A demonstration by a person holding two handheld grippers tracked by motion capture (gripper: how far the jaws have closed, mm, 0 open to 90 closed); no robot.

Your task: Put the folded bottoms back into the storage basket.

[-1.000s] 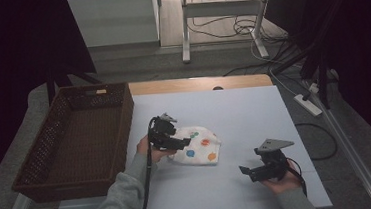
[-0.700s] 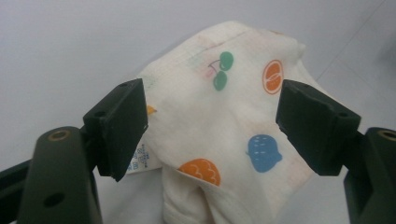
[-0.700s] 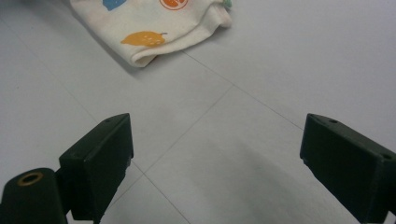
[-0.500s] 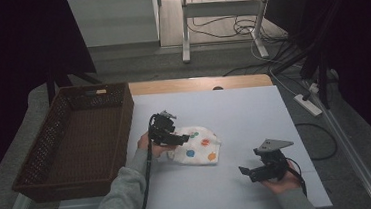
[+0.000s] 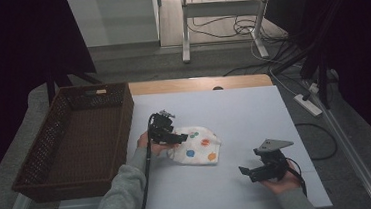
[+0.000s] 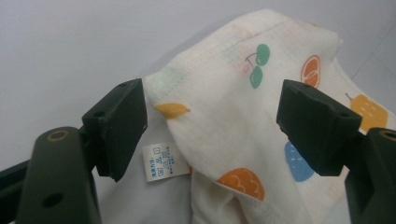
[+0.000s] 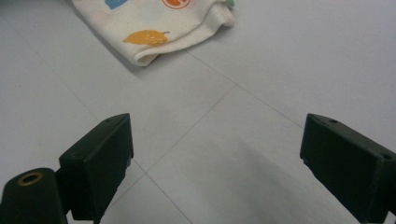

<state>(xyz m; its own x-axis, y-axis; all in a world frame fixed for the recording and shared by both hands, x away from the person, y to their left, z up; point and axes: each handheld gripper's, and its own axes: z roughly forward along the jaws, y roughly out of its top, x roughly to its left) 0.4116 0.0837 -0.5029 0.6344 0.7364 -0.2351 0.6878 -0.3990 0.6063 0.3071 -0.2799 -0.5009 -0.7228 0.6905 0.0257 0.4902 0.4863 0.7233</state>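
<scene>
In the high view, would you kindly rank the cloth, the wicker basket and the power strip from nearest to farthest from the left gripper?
From the left gripper:
1. Cloth, right at its jaws.
2. Wicker basket, at its left.
3. Power strip, far right, off the table.

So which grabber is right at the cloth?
The left gripper: its open jaws sit either side of the cloth. The right gripper is open too, but over bare table, apart from it.
</scene>
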